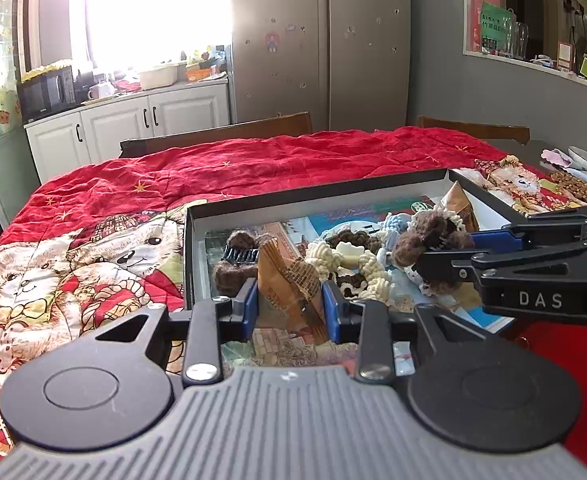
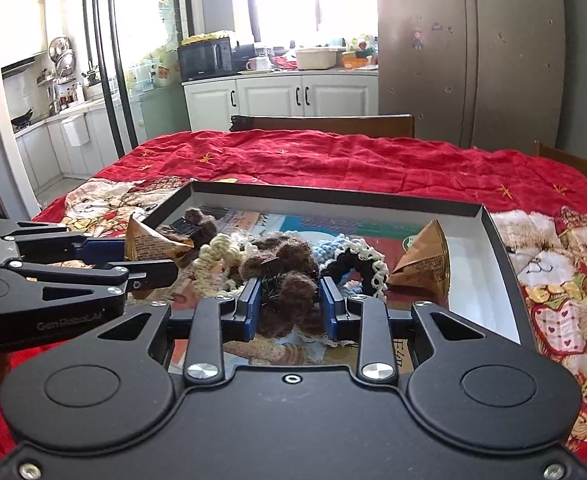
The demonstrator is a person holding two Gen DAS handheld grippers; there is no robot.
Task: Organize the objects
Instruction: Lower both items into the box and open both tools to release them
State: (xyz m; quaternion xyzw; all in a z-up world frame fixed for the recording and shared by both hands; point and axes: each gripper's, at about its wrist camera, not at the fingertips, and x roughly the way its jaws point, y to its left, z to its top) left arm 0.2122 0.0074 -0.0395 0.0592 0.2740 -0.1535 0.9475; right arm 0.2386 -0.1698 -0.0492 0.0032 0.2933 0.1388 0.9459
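Grippers work side by side over a shallow black-rimmed box point(image 1: 313, 196) on a table draped in a red teddy-bear quilt point(image 1: 93, 248), in a kitchen with white cabinets point(image 1: 133, 120) and a steel refrigerator point(image 1: 321, 40) behind.

The left gripper point(image 1: 289, 304) has its blue pads clenched on a brown triangular snack packet point(image 1: 289, 280), which stands upright between the jaws above the box's near left part. In the right wrist view the same packet point(image 2: 153, 244) sticks out from the left gripper point(image 2: 149, 264) at the box's left edge.

The right gripper point(image 2: 289, 304) is clamped on a fuzzy brown hair clip point(image 2: 289, 280), its dark claw teeth showing just inside the left pad. From the left wrist view that gripper point(image 1: 433, 252) reaches in from the right, holding the brown clip point(image 1: 417, 244) over the middle of the box.

Inside the box lies a jumble on a printed picture lining: a cream crocheted scrunchie point(image 1: 349, 260), a pale blue knitted piece point(image 2: 333, 252), a black scrunchie edged in cream lace point(image 2: 357, 268), and a second fuzzy brown clip point(image 1: 237, 256) near the left wall. Another brown triangular packet point(image 2: 421, 260) leans near the right wall. Whether the held items touch the pile below cannot be told.
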